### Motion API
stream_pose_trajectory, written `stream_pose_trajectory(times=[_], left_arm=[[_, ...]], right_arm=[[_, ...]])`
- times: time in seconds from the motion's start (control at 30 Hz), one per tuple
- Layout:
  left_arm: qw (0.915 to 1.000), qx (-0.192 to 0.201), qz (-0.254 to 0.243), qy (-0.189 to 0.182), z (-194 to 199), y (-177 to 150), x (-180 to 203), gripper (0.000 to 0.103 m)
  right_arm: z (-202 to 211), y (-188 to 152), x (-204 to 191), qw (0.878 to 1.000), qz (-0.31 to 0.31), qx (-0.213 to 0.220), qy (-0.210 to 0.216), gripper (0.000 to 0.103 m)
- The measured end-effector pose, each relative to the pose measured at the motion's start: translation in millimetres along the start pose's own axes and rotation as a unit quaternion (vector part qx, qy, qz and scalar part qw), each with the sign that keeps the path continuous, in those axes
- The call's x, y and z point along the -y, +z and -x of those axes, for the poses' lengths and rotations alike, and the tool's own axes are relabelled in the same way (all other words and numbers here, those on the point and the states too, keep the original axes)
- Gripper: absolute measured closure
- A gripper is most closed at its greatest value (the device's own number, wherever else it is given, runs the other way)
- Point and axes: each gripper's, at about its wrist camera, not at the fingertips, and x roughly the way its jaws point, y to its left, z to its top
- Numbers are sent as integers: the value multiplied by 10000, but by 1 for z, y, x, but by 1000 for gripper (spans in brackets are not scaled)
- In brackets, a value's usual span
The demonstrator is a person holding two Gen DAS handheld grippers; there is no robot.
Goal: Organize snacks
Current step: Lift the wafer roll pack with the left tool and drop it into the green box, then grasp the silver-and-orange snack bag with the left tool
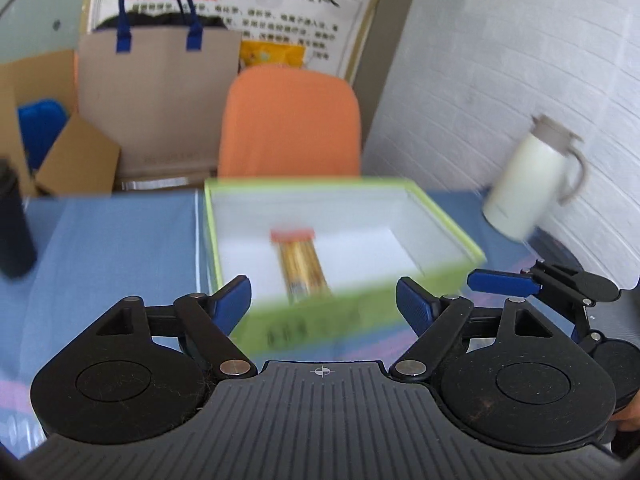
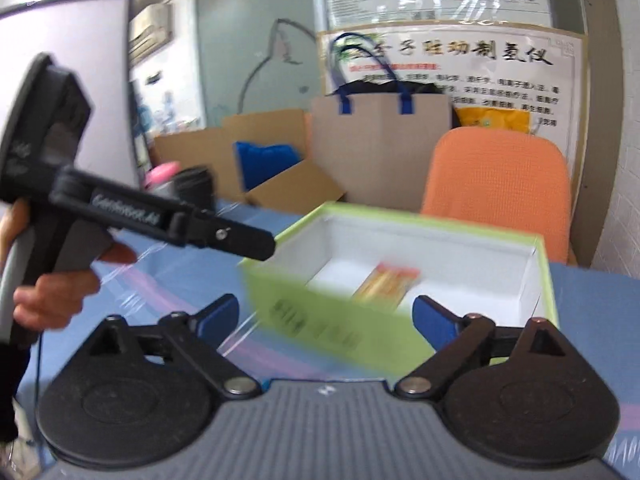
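A green box (image 1: 360, 312) with a white inside sits open on a blue worktop (image 1: 112, 240), in the middle of the left wrist view. One snack packet (image 1: 302, 264), yellowish with a red band at its far end, lies flat on the box floor, left of centre. The picture is blurred, so its print cannot be read.

The left gripper (image 1: 324, 300) hovers at the bottom centre of its view, just before the box's near wall, its blue fingers (image 1: 234, 300) spread wide and holding nothing. At the right edge of that view the right gripper (image 1: 504, 283) shows side-on beside the box corner.

In the right wrist view the box (image 2: 320, 312) fills the centre right, and the packet (image 2: 386, 282) lies inside it. The right gripper's (image 2: 326, 320) fingers (image 2: 218, 316) are also spread apart and empty, straddling the near box corner. At the left of this view a hand (image 2: 52, 292) grips the left gripper's handle.

Behind the worktop stand an orange chair (image 1: 292, 120) and a brown paper bag (image 1: 160, 96) with blue handles. A white jug (image 1: 532, 180) stands at the right of the left wrist view and a dark bottle (image 1: 14, 220) at its left edge.
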Motion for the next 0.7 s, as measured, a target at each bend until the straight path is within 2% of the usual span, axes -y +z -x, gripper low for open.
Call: stream_pose_trajectory(times=[0.13,0.27,0.4,0.47,0.57,0.7], left_arm=[[9982,-465,180,-326,9,-47,1,36],[9969,-652,126,-425,9,-70,7,35],[9937,-765,195,-791,-7,-63,-1,32],[9893,-982,266,-1049,-23,-57,-6,32],[9823,-1359,386,-1229,-44,-60,-10,36],[9751,-1135,570,-1819,-27,-65,-11,37]], right_arm=[[29,-37,-33,9998,70,-134,-112,9],[59,-62,-54,9991,-219,46,-363,9],[62,-75,-66,9966,-807,-67,130,9],[52,-74,-71,9966,-801,-130,132,9],[34,-67,-70,9973,-683,-213,139,9],[22,-54,-64,9990,-353,-236,-100,10]])
